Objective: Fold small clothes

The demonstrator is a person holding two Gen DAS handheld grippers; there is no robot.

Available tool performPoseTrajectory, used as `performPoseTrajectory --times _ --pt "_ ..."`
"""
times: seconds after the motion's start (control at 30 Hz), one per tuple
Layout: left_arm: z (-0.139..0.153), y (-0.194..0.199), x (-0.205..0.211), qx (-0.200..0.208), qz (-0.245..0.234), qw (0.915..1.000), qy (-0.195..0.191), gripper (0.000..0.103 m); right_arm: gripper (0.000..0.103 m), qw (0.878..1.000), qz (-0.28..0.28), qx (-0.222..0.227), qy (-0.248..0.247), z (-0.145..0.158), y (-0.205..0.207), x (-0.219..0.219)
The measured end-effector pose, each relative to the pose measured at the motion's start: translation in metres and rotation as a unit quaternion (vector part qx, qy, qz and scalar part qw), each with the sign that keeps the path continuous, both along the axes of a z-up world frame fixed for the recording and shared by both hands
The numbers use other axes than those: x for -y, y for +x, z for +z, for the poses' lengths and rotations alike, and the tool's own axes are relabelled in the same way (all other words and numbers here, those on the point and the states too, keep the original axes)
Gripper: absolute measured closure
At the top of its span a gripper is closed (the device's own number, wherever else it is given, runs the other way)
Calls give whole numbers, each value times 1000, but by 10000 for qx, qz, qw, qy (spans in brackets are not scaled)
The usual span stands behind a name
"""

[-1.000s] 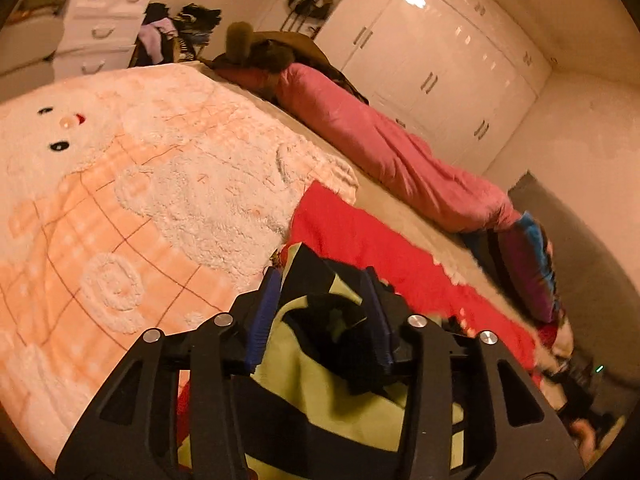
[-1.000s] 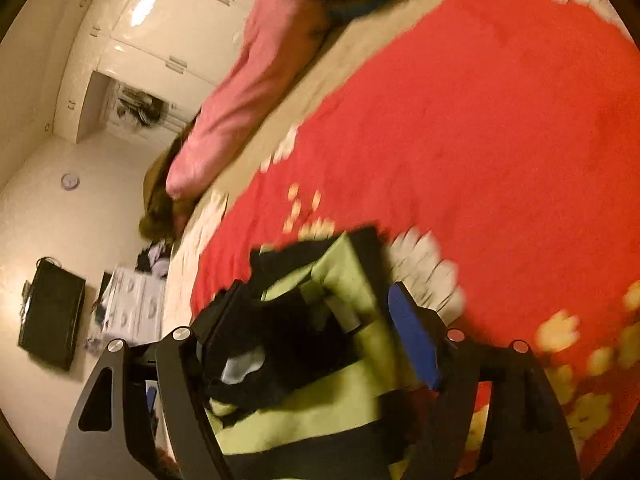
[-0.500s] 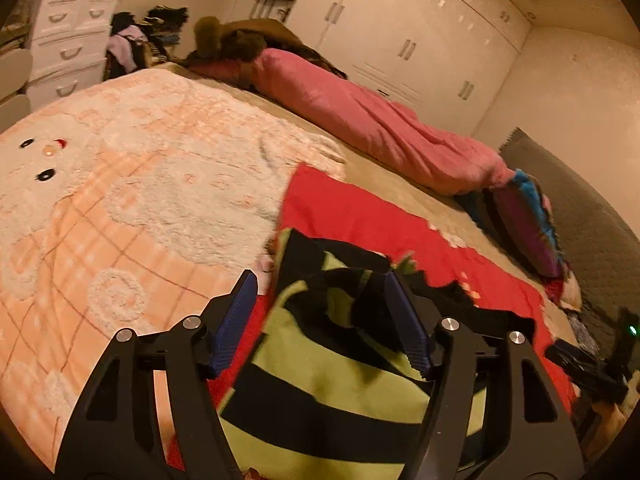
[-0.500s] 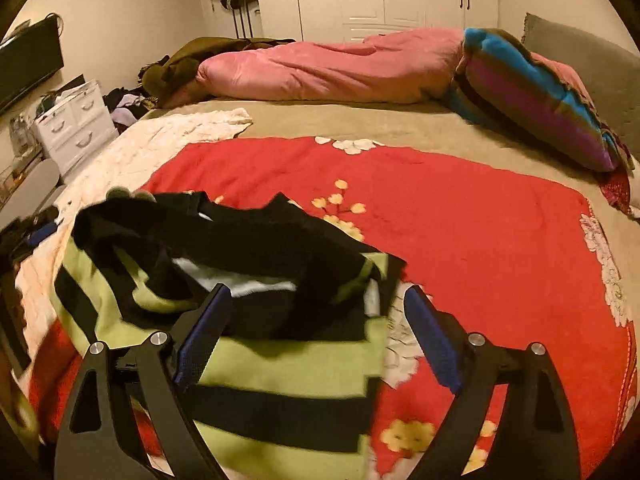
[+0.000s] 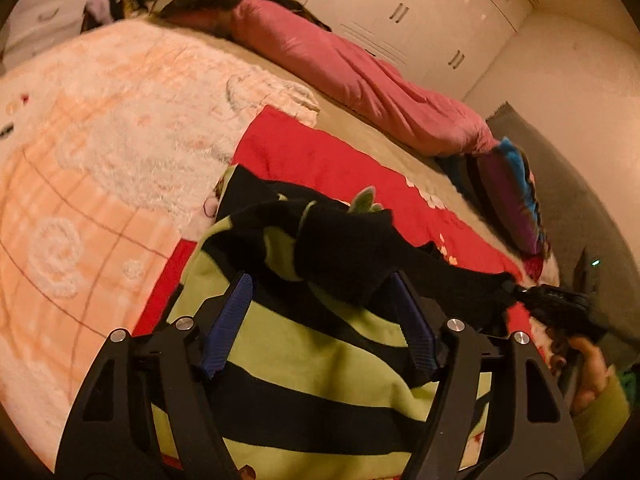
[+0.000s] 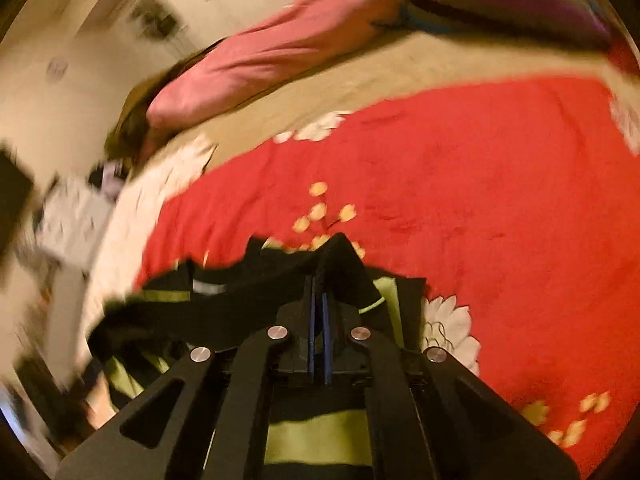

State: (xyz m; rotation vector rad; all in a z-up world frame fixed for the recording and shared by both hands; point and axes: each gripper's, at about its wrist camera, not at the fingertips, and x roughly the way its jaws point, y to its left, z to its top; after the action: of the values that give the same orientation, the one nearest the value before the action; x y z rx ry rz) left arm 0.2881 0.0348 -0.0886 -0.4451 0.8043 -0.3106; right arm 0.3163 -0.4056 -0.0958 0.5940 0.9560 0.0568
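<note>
Bedroom w/ white wardrobes (image 5: 420, 8) along the far wall, a big bed filling both views. Pink duvet roll (image 5: 360, 80) lies well ahead of both grippers; peach-and-white fleece blanket (image 5: 100, 128) spreads off to the left of the left gripper; red floral blanket (image 6: 440, 184) stretches ahead of the right gripper and is the working surface.

On that red blanket, right under and just ahead of both tools: the striped top (image 5: 320, 368), lime w/ black bands, small, rumpled, a black part bunched over its upper half.

Step in hand, by my read: setting up a fold, right side taking a hold on a black edge, prob. a sleeve or hem, though motion blur in the right wrist view makes it hard to say which part.

Left gripper (image 5: 320, 320): jaws apart and opening, blue pads either side of the bunched black cloth, neither pad seems to press it, so nothing held there.

Right gripper (image 6: 319, 280): jaws together, blue pads nearly meeting, pinched on black fabric of the striped top that rises to a peak at the tips. From the left wrist view the same tool shows off to the right, black cloth drawn taut towards it.

Next move calls for carrying that pinched edge across the body w/out dragging the whole garment, so the left side needs to pin or lift its own edge.
</note>
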Motion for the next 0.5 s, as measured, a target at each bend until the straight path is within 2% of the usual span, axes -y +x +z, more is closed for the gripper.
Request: performPoseTrajectory --times 0.07,0.1,0.13,0.17,0.23,0.3,0.37,0.4,0.43,0.5 --pt "-5 2 -1 -64 -18 9999 -137 41 99 9990 -275 -222 272 -16 8 10" --pt "-6 3 -1 -83 -20 9999 -142 41 81 9979 -471 -273 346 -23 8 16" --pt "-8 4 0 -100 -26 9999 -132 41 57 9967 -636 -257 442 -25 4 21" --pt "-9 4 1 -108 -31 9998 -134 41 53 9958 -745 -157 517 -24 -1 24" --pt "-9 5 3 -109 -40 9998 -186 40 52 9959 -782 109 436 -18 -13 25" --pt "-9 7 6 -122 -76 9994 -301 39 52 9979 -552 317 -61 -8 -29 15" --pt "-9 7 9 -178 -100 9989 -431 39 43 9979 -241 491 -338 -3 -40 2" --pt "-9 8 11 -224 -101 9984 -511 39 35 9972 -88 567 -472 -1 -46 -5" --pt "-11 10 14 -330 -128 9972 -654 38 34 9960 -2 628 -632 1 -52 -11" --pt "-11 16 20 -443 -91 9967 -680 38 33 9923 308 741 -939 4 -64 -27"
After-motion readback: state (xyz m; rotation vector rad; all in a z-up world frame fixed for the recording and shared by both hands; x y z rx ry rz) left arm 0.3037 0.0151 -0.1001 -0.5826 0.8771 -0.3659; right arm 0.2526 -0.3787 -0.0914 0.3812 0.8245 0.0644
